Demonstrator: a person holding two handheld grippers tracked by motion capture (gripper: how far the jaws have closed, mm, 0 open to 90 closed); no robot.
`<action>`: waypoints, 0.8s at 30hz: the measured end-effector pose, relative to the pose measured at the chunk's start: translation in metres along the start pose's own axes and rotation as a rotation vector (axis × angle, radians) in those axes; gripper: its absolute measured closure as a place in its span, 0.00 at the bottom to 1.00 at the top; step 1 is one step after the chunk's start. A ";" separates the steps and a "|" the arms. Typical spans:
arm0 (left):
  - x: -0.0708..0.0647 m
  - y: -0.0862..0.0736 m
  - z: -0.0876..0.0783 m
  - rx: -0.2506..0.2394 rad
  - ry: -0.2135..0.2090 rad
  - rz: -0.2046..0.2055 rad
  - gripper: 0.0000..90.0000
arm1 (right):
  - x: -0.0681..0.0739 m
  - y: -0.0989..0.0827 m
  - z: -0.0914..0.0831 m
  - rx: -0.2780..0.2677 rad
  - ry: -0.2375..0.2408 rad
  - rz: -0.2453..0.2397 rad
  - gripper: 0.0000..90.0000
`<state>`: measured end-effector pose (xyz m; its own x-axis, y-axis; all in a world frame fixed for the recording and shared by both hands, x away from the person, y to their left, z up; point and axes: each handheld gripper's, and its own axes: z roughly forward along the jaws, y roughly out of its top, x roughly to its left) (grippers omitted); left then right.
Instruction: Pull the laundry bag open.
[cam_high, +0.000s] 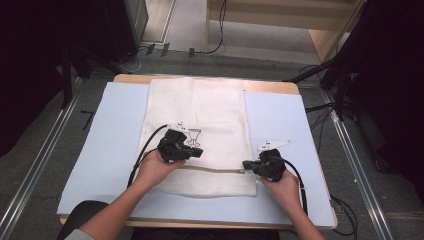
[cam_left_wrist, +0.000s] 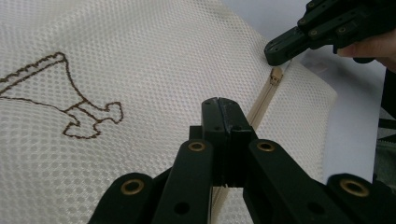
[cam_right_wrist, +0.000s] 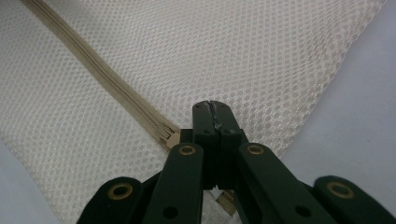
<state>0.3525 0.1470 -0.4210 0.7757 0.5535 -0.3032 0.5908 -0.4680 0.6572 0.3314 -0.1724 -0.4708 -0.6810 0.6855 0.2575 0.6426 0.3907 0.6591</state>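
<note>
mesh bag (cam_high: 200, 125) lies lengthwise away from the person; both grippers' fingers pressed together on its zipper (cam_high: 215, 170).

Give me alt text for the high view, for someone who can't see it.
A white mesh laundry bag lies flat on a pale blue mat covering a wooden table. A person's hands hold the left gripper and right gripper at the two ends of the bag's beige zipper, fingers shut. A brown outline drawing marks the bag beside the left gripper.

Lab recording bay: floor rails (cam_high: 30, 185), trailing cables (cam_high: 215, 47), padded table (cam_high: 110, 150), dark stands (cam_high: 345, 75).
</note>
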 end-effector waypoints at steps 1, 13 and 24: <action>-0.001 0.000 0.001 -0.001 -0.001 0.001 1.00 | 0.000 0.000 0.001 0.000 0.005 0.005 1.00; -0.019 -0.003 0.026 0.013 -0.028 0.042 1.00 | -0.003 -0.002 0.003 -0.001 0.067 0.027 1.00; -0.028 -0.006 0.049 0.035 -0.034 0.070 1.00 | 0.000 -0.007 -0.002 0.025 0.067 0.015 1.00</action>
<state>0.3377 0.1005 -0.4503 0.8219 0.4956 -0.2809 0.5420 -0.5284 0.6535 0.3264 -0.1767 -0.4743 -0.6926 0.6490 0.3149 0.6611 0.3965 0.6369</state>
